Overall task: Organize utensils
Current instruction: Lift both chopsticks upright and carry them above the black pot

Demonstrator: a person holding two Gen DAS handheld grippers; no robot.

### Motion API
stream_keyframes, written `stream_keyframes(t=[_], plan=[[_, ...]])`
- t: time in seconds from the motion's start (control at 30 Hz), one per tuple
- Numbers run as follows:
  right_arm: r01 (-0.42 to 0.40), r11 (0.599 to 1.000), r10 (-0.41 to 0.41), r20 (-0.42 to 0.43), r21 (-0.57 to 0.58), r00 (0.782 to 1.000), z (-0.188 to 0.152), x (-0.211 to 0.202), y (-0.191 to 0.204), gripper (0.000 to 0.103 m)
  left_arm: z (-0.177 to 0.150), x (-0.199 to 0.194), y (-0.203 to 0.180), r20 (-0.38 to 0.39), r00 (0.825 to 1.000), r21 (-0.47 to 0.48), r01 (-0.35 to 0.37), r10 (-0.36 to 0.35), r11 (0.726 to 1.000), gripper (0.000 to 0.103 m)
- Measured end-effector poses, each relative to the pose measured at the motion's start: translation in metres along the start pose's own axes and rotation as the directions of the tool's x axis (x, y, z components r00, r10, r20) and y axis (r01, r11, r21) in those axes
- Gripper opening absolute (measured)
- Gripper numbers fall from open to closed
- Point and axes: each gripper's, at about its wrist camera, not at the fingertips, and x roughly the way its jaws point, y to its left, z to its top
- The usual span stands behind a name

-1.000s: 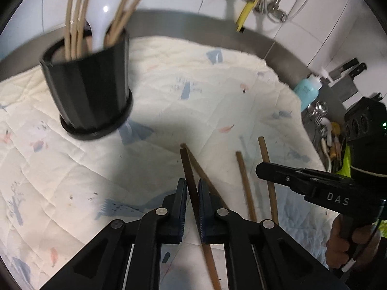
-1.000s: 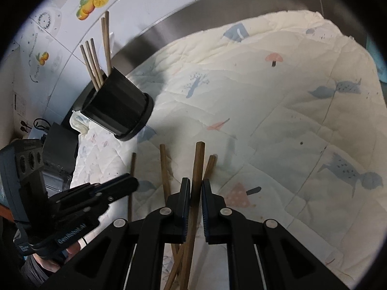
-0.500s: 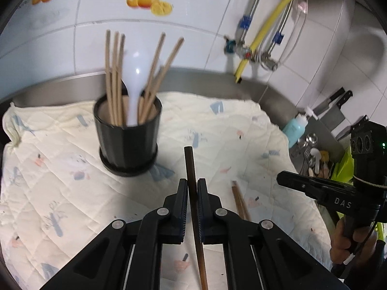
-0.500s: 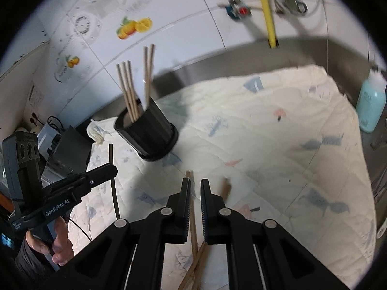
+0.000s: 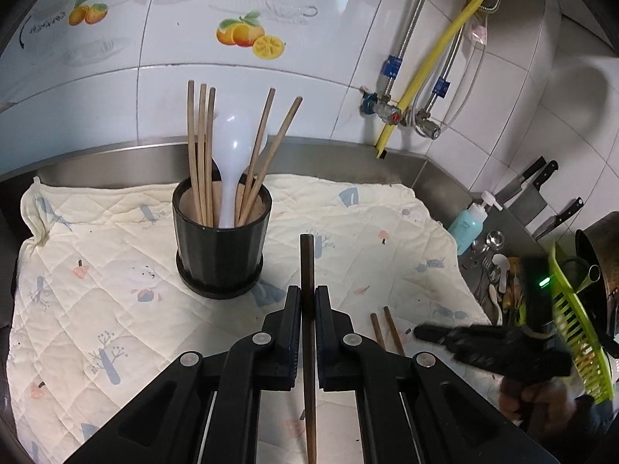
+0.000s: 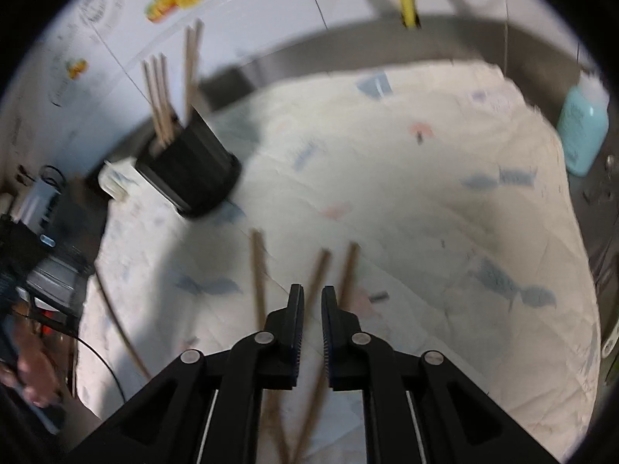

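Currently the cream quilted cloth with small blue and pink prints (image 5: 96,309) spreads under and ahead of both grippers, over a steel counter. Ahead of the left gripper (image 5: 308,301) and a little to its left stands the black ribbed plastic utensil cup (image 5: 220,247), upright on the cloth; it holds five pale wooden chopsticks (image 5: 201,147) and one white plastic spoon (image 5: 232,162), all leaning against the rim. Left gripper: jaws clenched on a dark brown wooden chopstick (image 5: 307,266), which runs between the fingers and pokes out past the tips, pointing forward to the right of the cup, clear of the cloth. Just right of the left gripper, two brown chopsticks (image 5: 383,328) lie side by side on the cloth, their near ends hidden behind the gripper body.

Right gripper (image 6: 312,301): frame is motion-blurred; jaws stand a narrow gap apart with nothing clamped between them. Three loose brown chopsticks (image 6: 257,270) lie on the cloth directly below and ahead of its fingertips, one to the left, two fanning out close to the tips. From this gripper the cup sits far ahead-left, near the cloth's edge. Well off to its right, beyond the cloth's edge, a turquoise pump bottle (image 6: 584,127) stands on the counter
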Motion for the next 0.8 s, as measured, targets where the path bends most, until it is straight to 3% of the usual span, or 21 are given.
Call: stream_keyframes(t=[0.07, 0.27, 0.37, 0.53, 0.8], plan=[[0.0, 1.0, 0.0, -0.022, 0.013, 1.0, -0.003, 0.009, -0.004, 0.035, 0.002, -0.004, 0.0, 0.01, 1.0, -0.002, 0.001, -0.001, 1.0, 0.006], [0.058, 0.998, -0.058, -0.038, -0.013, 0.998, -0.002, 0.023, 0.0, 0.035, 0.013, -0.017, 0.0, 0.047, 0.999, -0.003, -0.003, 0.003, 1.0, 0.006], [0.099, 0.993, -0.102, -0.044, -0.058, 0.994, -0.001, 0.03, 0.007, 0.024, 0.02, -0.023, 0.004, 0.068, 0.998, -0.008, -0.005, 0.006, 1.0, 0.006], [0.165, 0.978, -0.171, -0.042, -0.124, 0.984, 0.001, 0.038, 0.015, 0.015, 0.034, -0.033, 0.007, 0.105, 0.994, -0.007, -0.01, 0.011, 1.0, 0.006], [0.118, 0.987, -0.12, -0.009, -0.105, 0.993, 0.004, 0.021, 0.016, 0.011, 0.059, -0.052, 0.013, 0.169, 0.985, 0.003, -0.029, 0.028, 1.0, 0.006]])
